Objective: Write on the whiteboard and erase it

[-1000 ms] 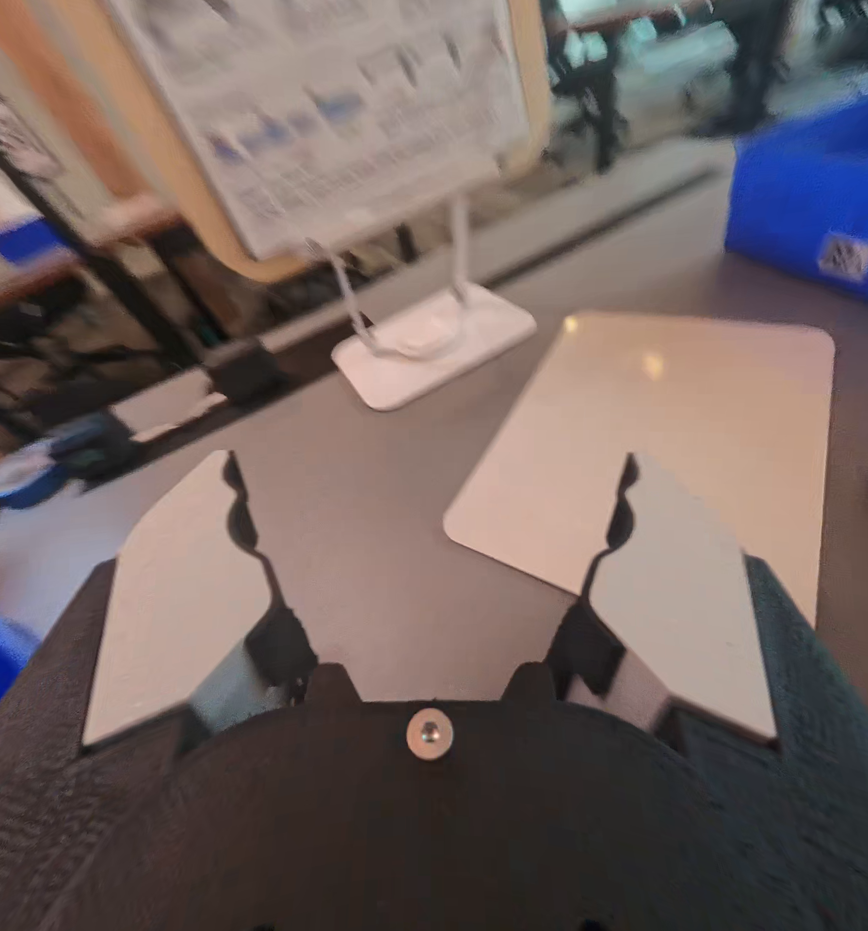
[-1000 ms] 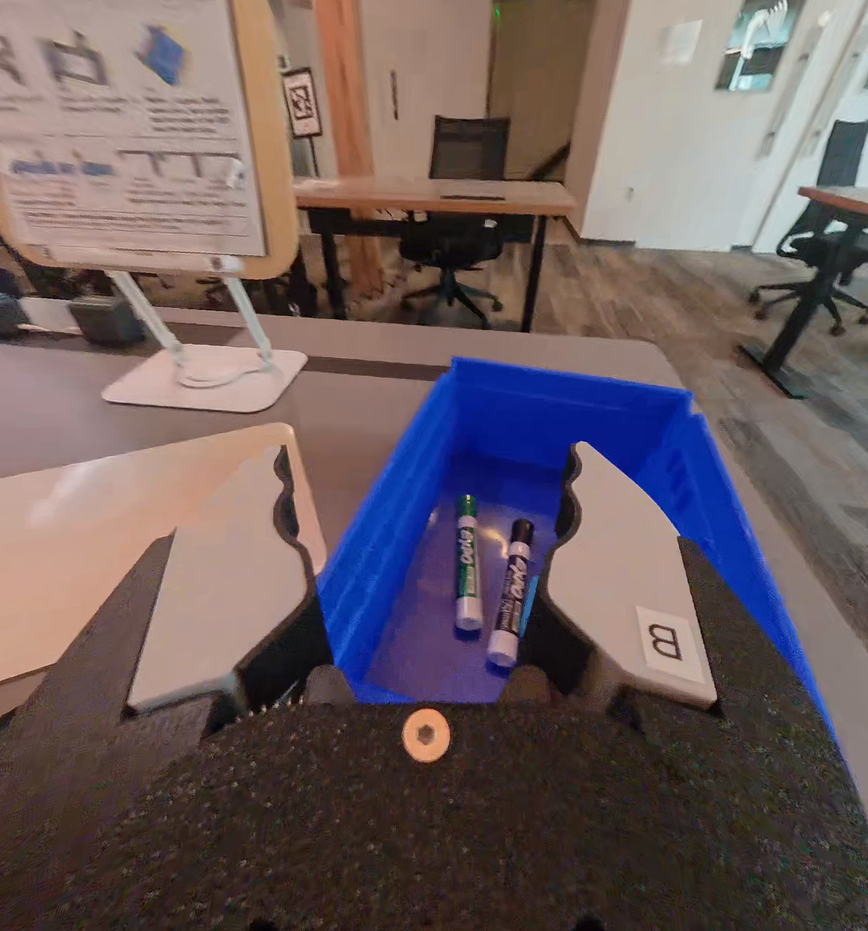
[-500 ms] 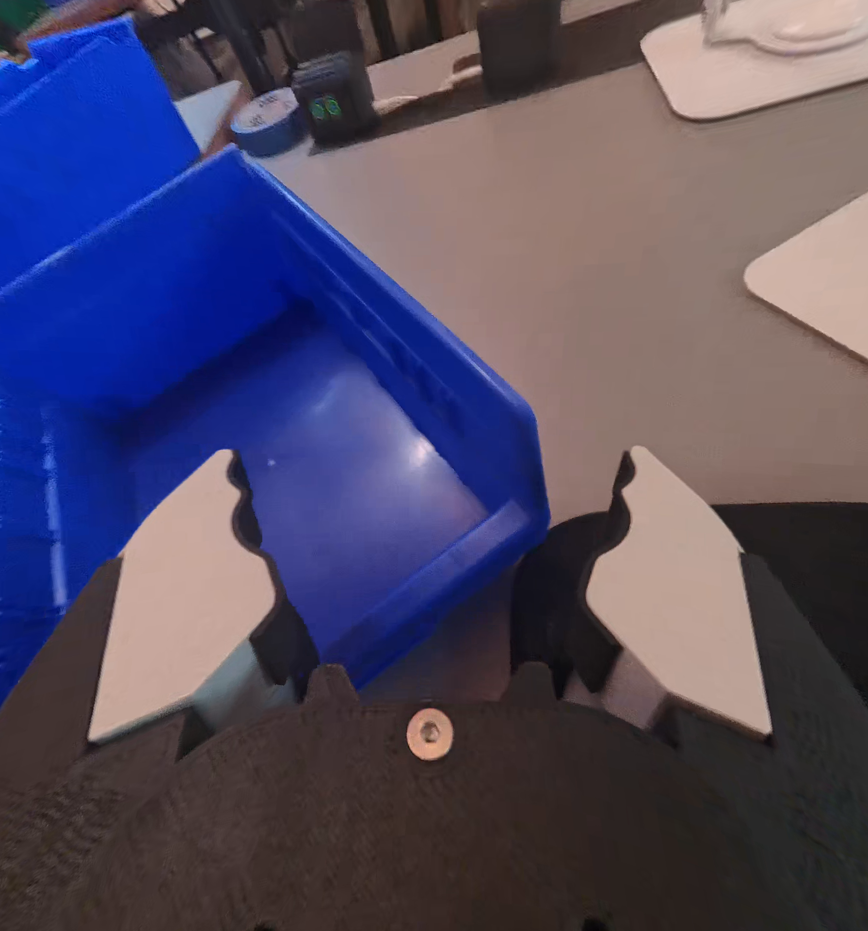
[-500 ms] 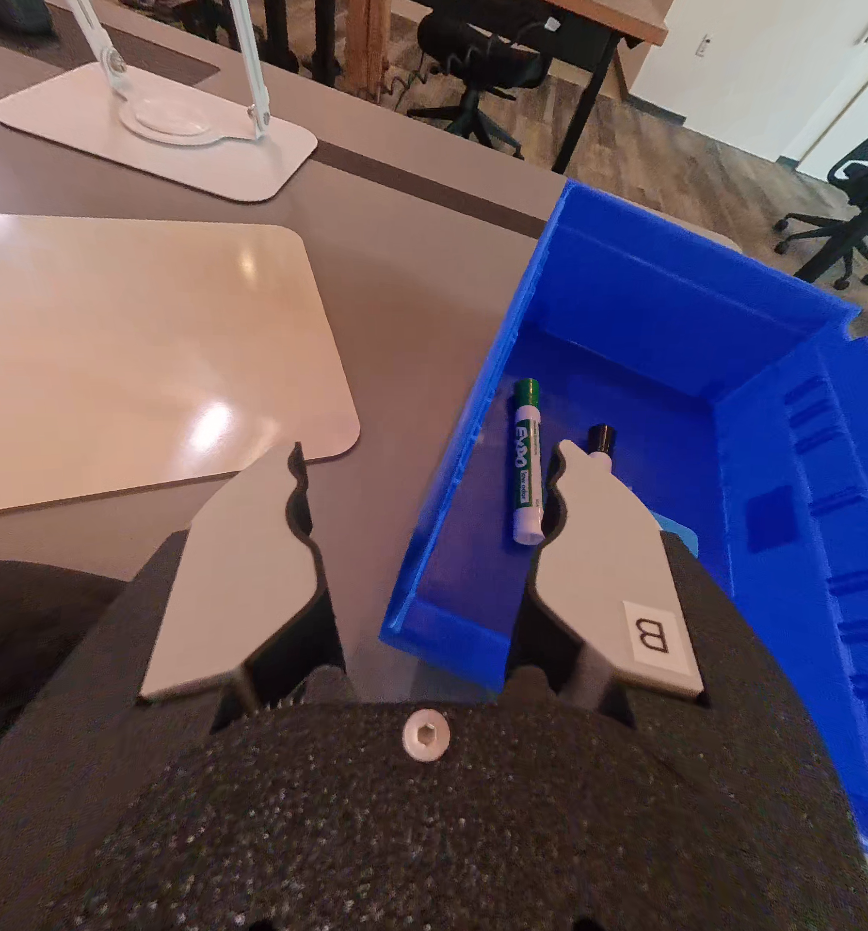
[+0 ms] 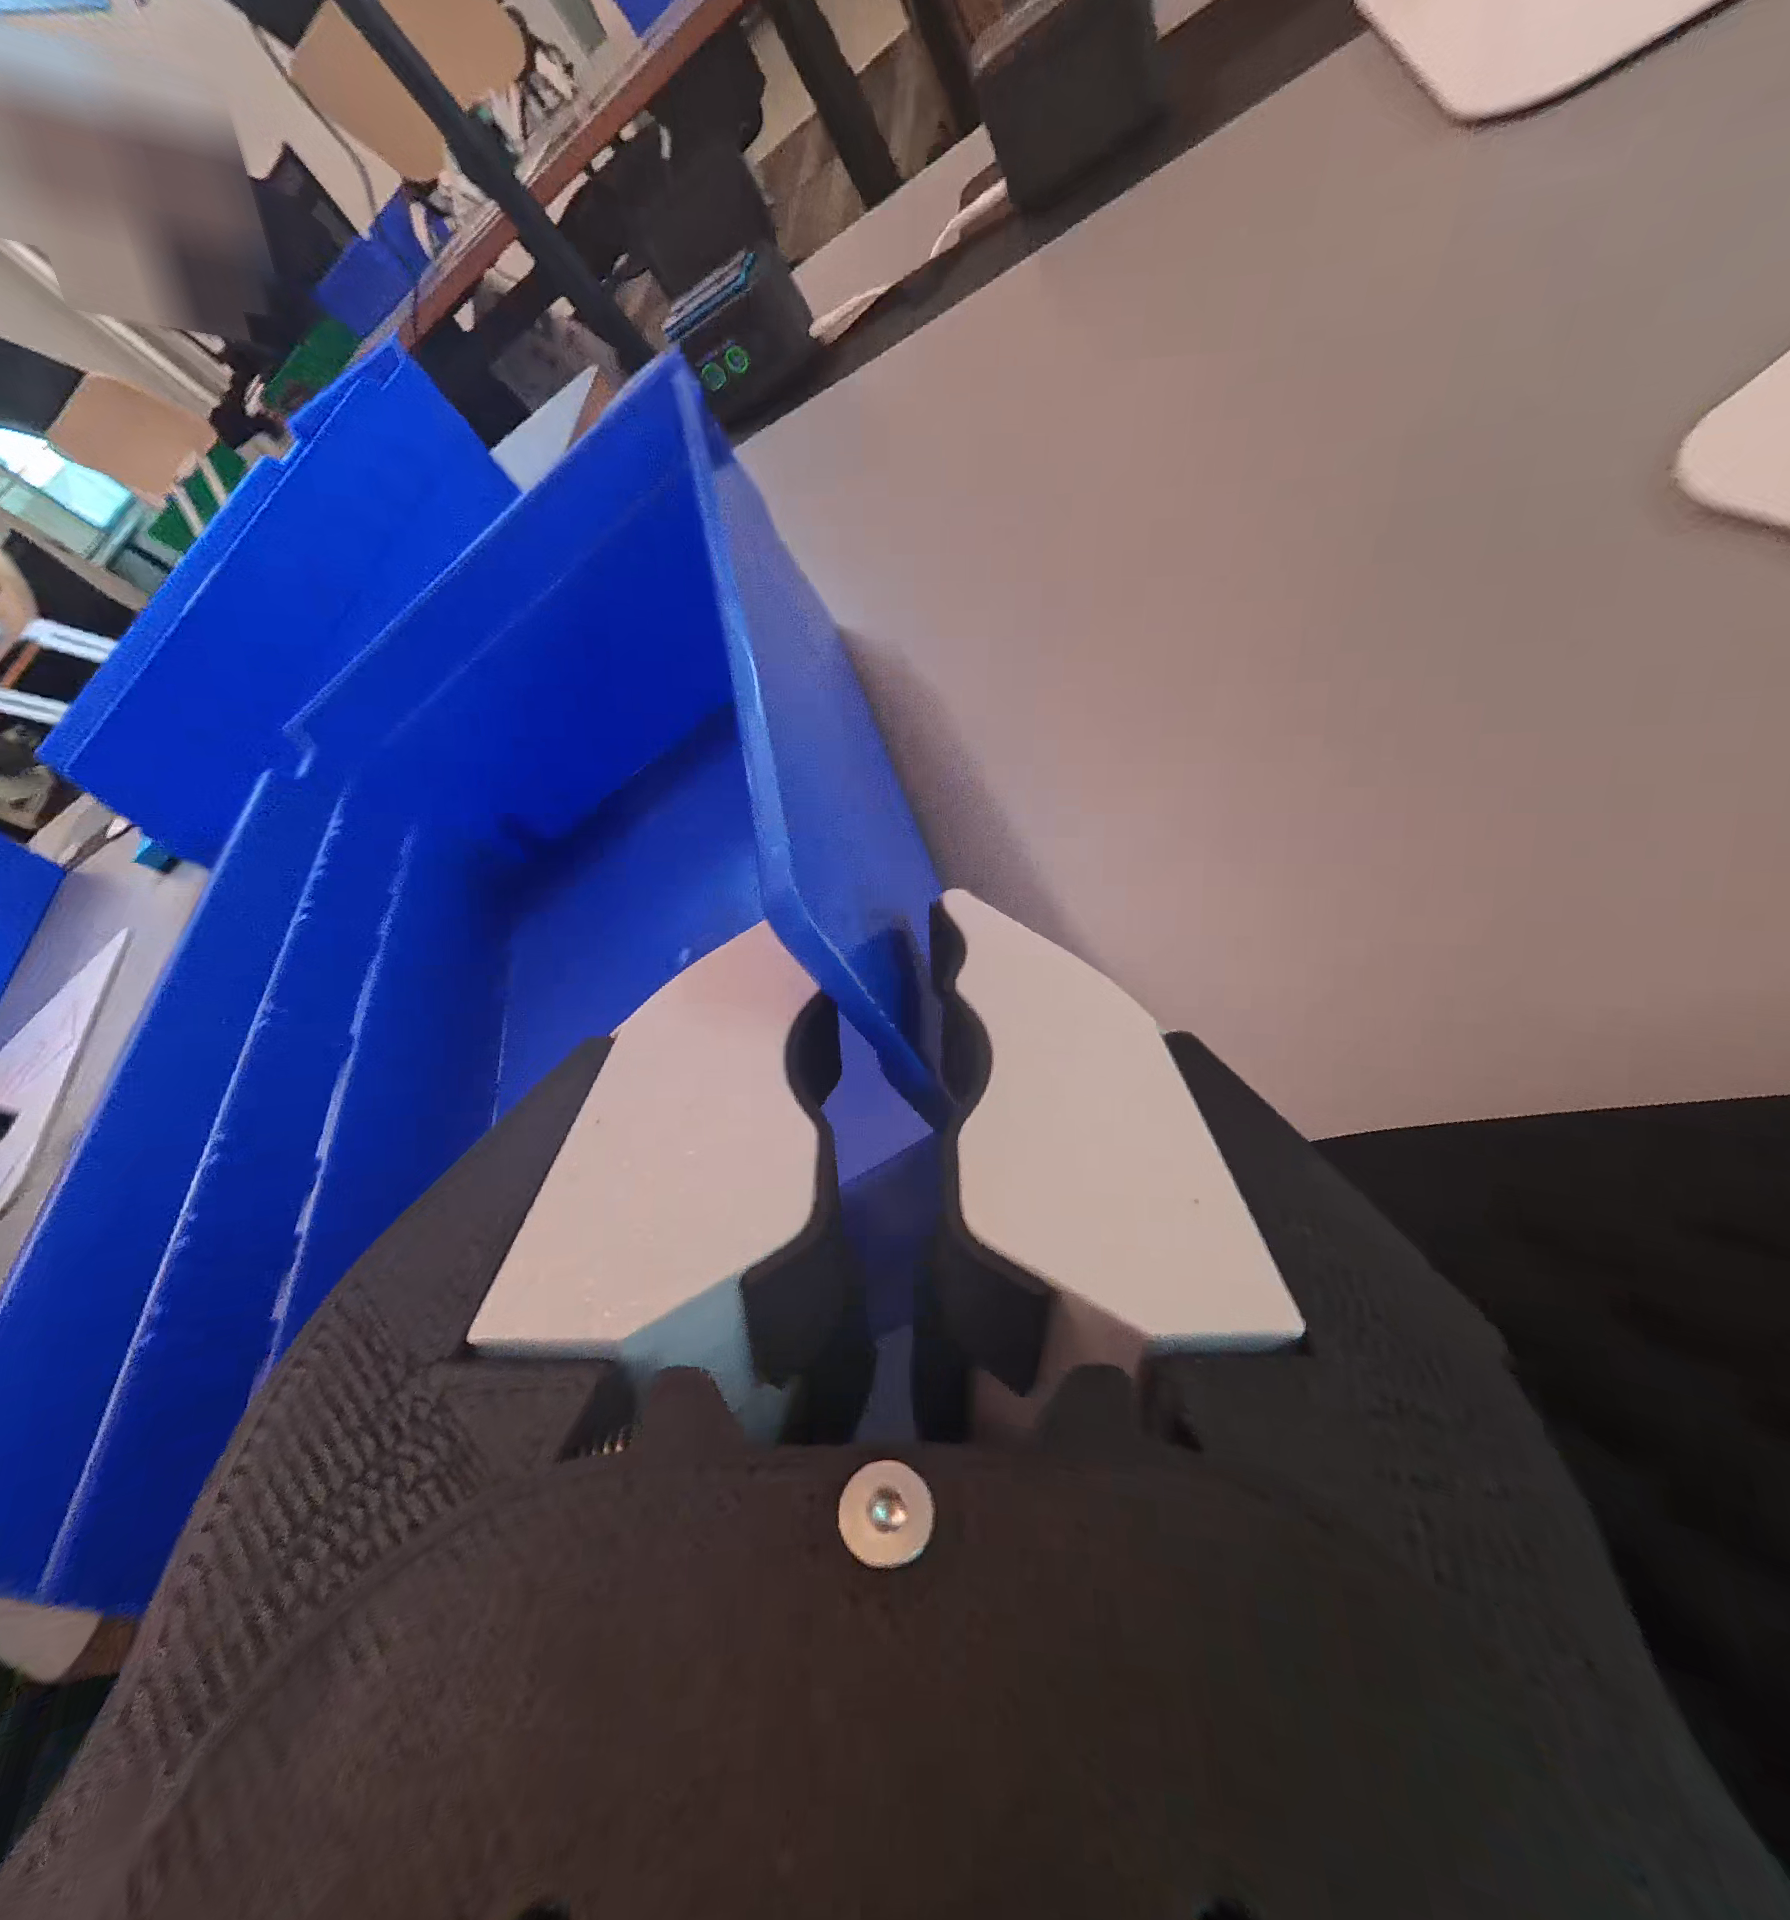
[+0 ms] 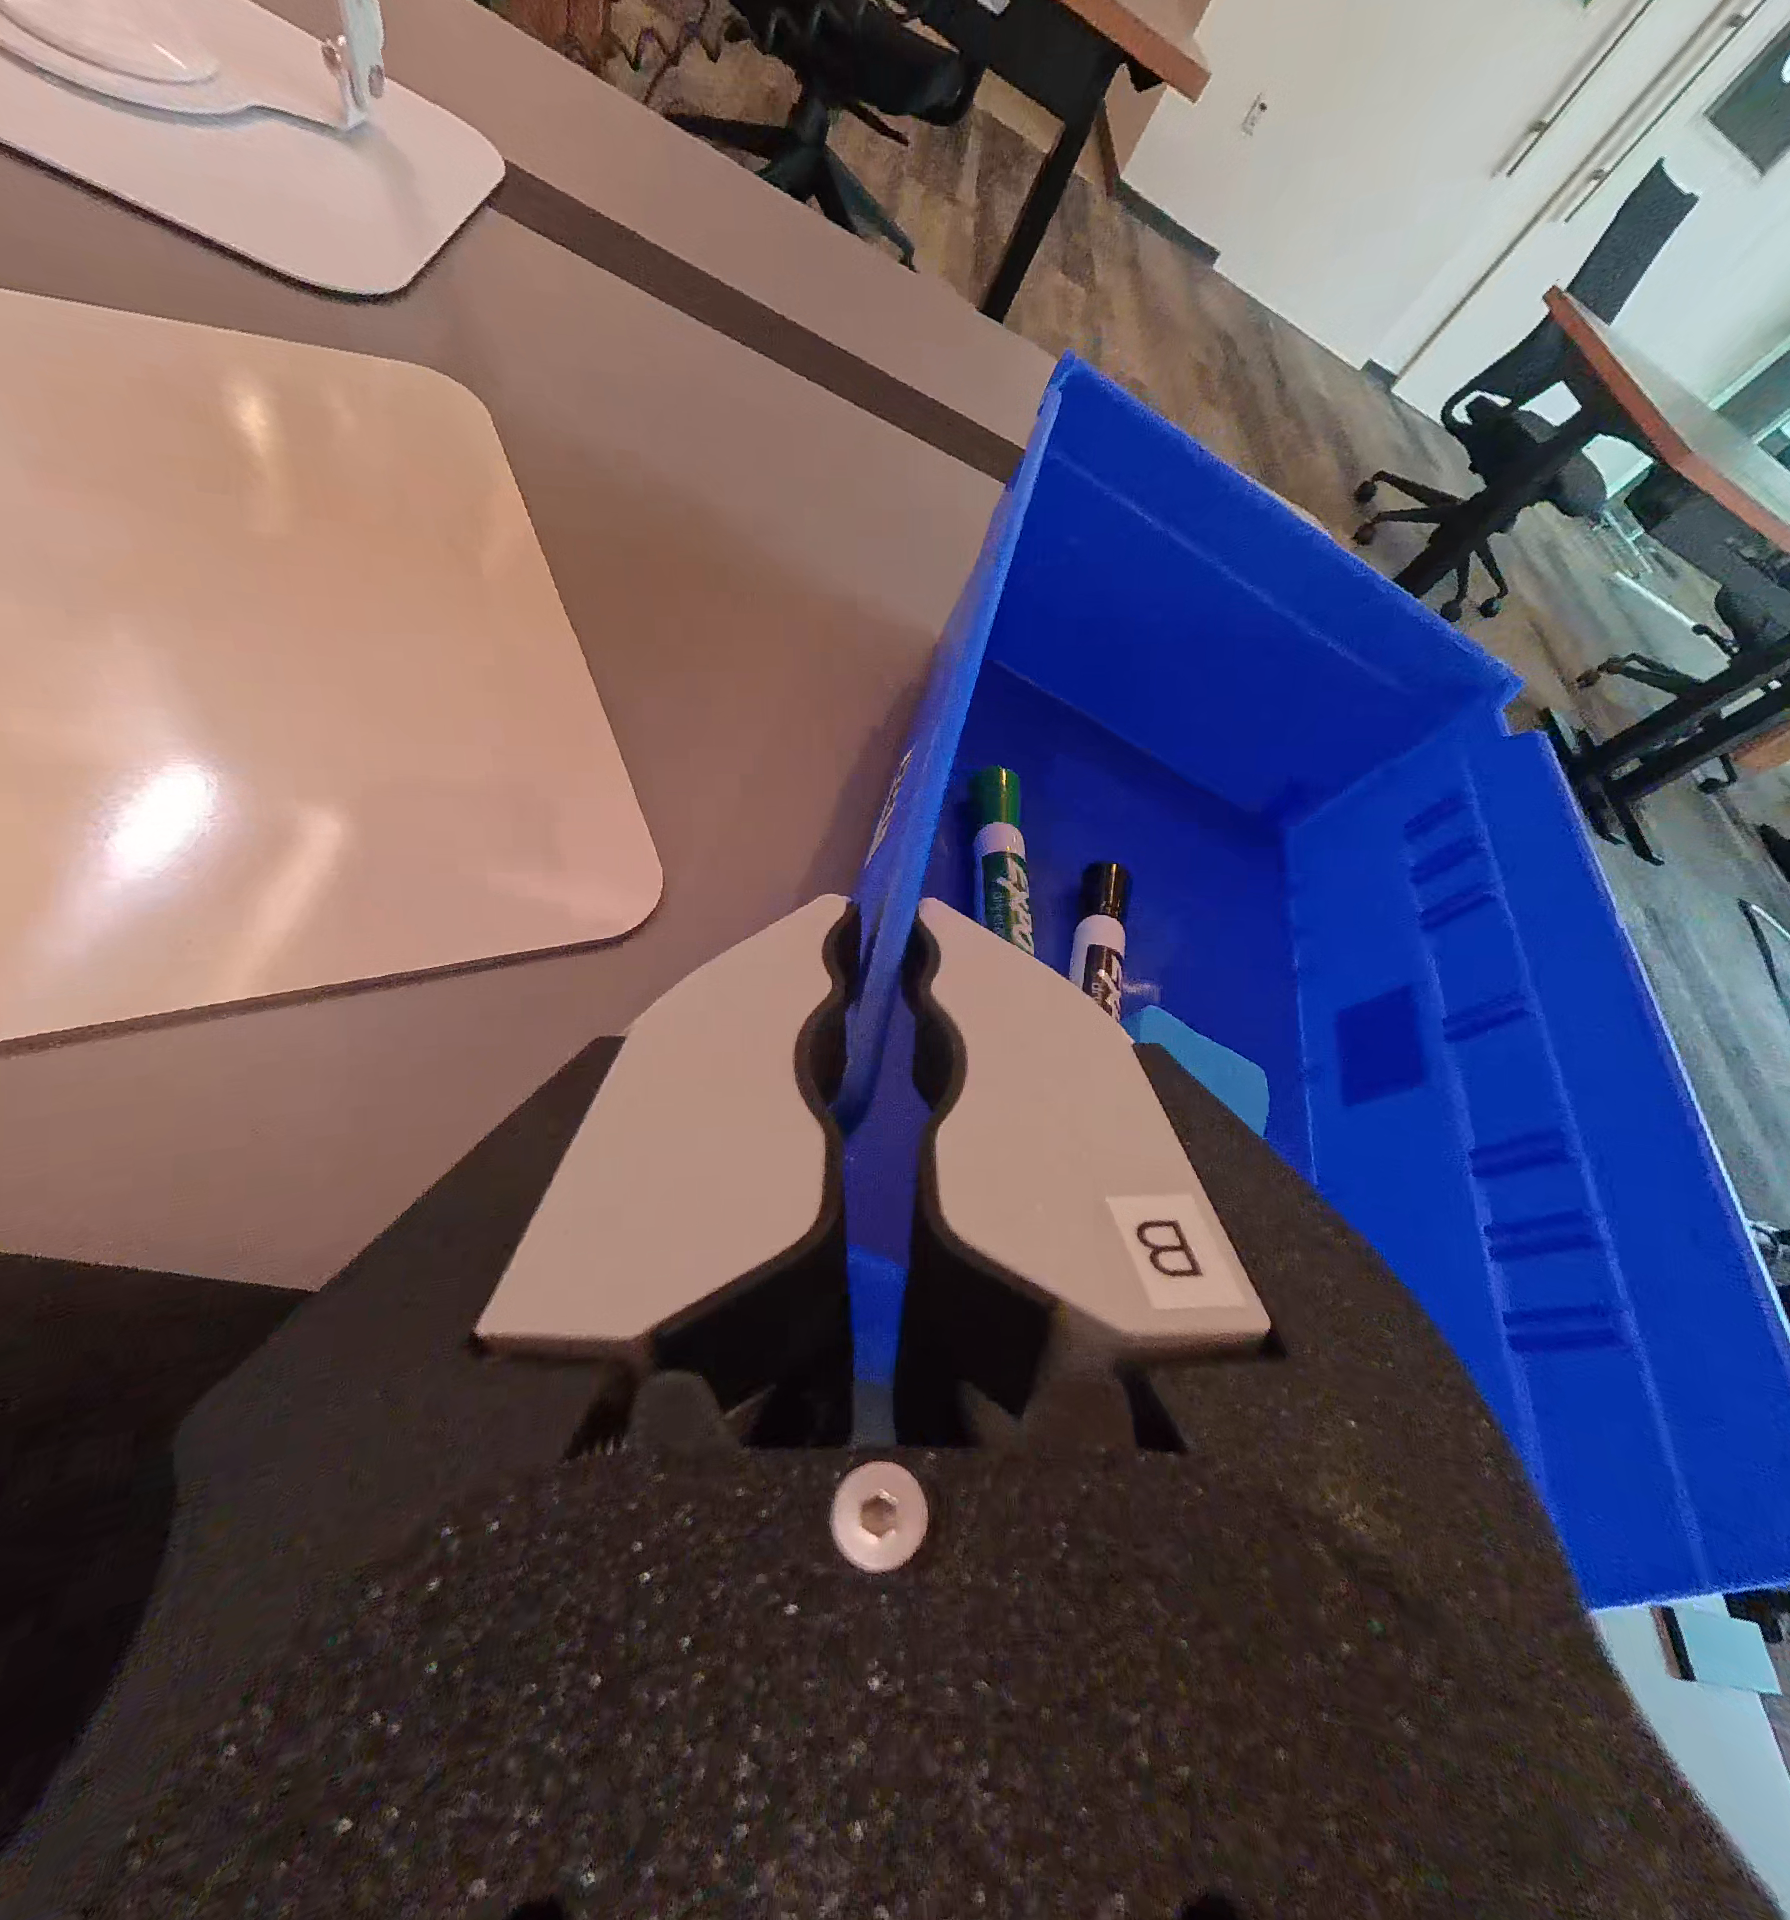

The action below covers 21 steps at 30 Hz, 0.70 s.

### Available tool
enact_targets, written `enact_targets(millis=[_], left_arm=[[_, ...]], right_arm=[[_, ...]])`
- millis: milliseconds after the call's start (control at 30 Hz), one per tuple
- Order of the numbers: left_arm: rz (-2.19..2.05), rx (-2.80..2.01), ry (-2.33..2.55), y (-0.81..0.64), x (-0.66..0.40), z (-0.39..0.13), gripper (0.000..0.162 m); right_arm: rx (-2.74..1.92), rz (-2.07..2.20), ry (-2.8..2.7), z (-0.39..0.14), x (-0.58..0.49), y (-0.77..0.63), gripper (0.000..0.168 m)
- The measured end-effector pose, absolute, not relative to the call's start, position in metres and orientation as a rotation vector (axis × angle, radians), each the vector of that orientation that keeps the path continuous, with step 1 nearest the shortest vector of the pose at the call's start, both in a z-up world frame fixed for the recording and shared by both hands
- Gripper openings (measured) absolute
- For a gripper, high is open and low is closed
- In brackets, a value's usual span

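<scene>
In the left wrist view my left gripper (image 5: 865, 940) is shut on the near right side wall of a blue bin (image 5: 818, 790); the pads press the wall from both sides. What shows of that bin's inside holds nothing. In the right wrist view my right gripper (image 6: 883, 914) is shut on the left side wall of a second blue bin (image 6: 1130, 582). In this bin lie a green marker (image 6: 997, 862), a black marker (image 6: 1099, 935) and a light blue flat piece (image 6: 1208, 1070). The whiteboard (image 6: 247, 675) lies flat on the grey table, left of this bin; its corner also shows in the left wrist view (image 5: 1784, 468).
A white stand base (image 6: 195, 156) sits behind the whiteboard. A further blue bin (image 5: 267, 623) stands behind the left one. A small black device (image 5: 735, 322) sits at the table's far edge. Black cloth (image 5: 1597, 1351) lies at the table's near edge. Office chairs and desks stand beyond. The grippers' ends are close to 55 cm from one another.
Both grippers were wide open above the bins. Each has come down over a bin's side wall and shut on it.
</scene>
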<state>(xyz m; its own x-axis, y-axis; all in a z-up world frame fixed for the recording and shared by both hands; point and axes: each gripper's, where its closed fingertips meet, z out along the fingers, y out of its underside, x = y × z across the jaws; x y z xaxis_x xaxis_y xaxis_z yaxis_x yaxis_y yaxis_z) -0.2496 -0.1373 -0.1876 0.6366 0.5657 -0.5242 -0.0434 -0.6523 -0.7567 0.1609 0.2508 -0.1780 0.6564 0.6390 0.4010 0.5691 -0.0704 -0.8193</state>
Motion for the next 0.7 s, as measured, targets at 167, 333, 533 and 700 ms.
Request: enact_targets(millis=[167,333,533,700], left_arm=[[0.93,-2.066,-0.276,-0.101,-0.225,-0.174,0.014],[0.852,-2.073,-0.13,-0.056,-0.194,-0.172,0.015],[0.785,-2.079,-0.025,-0.014,-0.16,-0.175,0.014],[0.757,-2.087,0.025,0.011,-0.138,-0.179,0.015]], right_arm=[[-1.693,0.134,-0.998,-0.167,0.137,0.239,0.008],[-1.646,0.242,-1.046,-0.153,0.104,0.215,0.008],[-1.596,0.292,-1.108,-0.149,0.06,0.185,0.009],[-1.56,0.298,-1.149,-0.151,0.029,0.163,0.009]])
